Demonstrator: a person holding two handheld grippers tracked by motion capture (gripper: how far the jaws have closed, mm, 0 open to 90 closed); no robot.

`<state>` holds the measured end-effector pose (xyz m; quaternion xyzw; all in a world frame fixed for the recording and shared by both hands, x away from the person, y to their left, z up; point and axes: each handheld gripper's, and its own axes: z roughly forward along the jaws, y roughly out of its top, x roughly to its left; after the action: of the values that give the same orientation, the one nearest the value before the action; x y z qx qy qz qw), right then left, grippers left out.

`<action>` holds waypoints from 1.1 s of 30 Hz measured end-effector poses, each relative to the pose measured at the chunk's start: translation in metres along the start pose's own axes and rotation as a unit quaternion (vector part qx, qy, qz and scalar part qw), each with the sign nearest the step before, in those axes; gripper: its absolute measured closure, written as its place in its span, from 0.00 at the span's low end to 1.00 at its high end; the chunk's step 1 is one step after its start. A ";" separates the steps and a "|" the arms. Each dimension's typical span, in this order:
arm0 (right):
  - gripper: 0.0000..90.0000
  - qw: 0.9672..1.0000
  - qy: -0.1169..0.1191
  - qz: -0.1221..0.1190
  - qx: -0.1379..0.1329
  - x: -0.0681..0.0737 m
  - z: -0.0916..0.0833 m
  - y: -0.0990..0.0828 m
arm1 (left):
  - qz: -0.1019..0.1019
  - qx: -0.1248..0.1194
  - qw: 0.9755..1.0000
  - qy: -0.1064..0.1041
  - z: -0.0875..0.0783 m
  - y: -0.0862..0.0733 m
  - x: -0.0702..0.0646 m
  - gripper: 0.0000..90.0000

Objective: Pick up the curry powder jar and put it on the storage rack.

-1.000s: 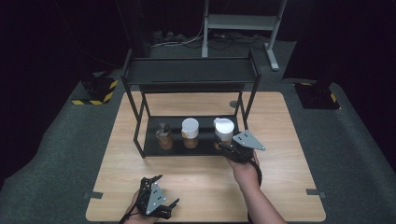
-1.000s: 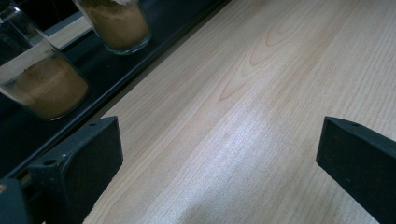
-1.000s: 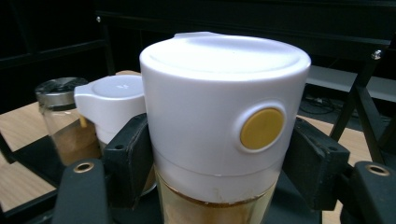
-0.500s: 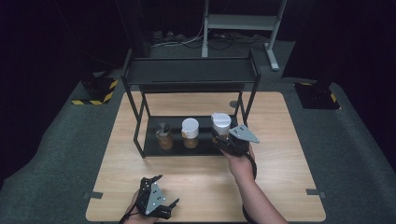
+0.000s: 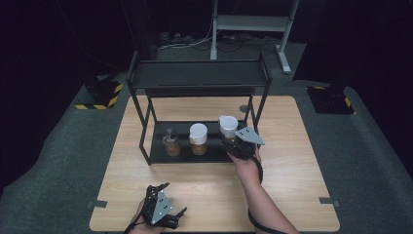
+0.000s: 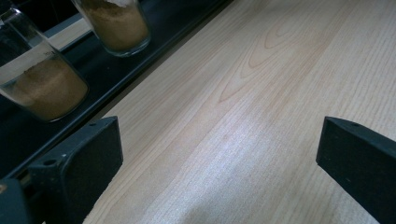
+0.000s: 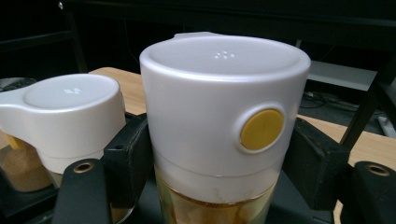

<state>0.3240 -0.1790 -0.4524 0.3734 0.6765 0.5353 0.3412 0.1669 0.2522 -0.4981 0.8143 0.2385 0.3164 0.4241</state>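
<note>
High view: we see the table point(image 5: 302, 161), pale wood, carrying a black rack point(image 5: 197, 73) whose lower tray point(image 5: 158, 151) lies across the middle. On that tray stand three jars in a row. At nine o'clock of the row is a small glass jar point(image 5: 170, 142) with brown powder, at the centre a white-capped jar point(image 5: 198, 138), and at three o'clock our white-lidded jar point(image 5: 228, 126), at the right end of the tray, just beside the rack's right front leg.

Our right claw point(image 5: 230, 141) is clenched on that jar from six o'clock; in the right gripper view its jaws press both sides of the jar point(image 7: 219, 121) just under the white lid, whose yellow button point(image 7: 261, 129) faces us.

Our left claw point(image 5: 170, 204) rests at the table's near edge, at seven o'clock from the rack, well apart from it, jaws spread wide with nothing between them.
</note>
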 end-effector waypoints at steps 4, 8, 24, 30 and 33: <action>0.34 1.000 -0.002 -0.002 0.006 0.002 0.005 -0.001 | 0.000 -0.001 1.000 0.000 0.000 0.000 0.000 0.01; 0.34 1.000 -0.006 0.000 0.012 0.003 0.010 -0.004 | 0.000 -0.002 1.000 0.000 0.000 -0.001 0.000 0.01; 0.34 1.000 -0.006 0.006 0.025 0.006 0.022 -0.014 | -0.001 -0.004 1.000 -0.001 -0.001 -0.001 0.000 0.01; 0.34 1.000 -0.009 0.009 0.026 0.007 0.023 -0.017 | -0.001 -0.004 1.000 -0.001 -0.001 -0.001 0.001 0.01; 0.34 0.999 -0.009 0.012 0.028 0.006 0.023 -0.019 | -0.002 -0.003 1.000 -0.002 -0.001 -0.001 0.001 0.01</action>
<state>0.3377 -0.1656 -0.4761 0.3956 0.6836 0.5166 0.3306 0.1669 0.2536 -0.4987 0.8130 0.2380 0.3153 0.4278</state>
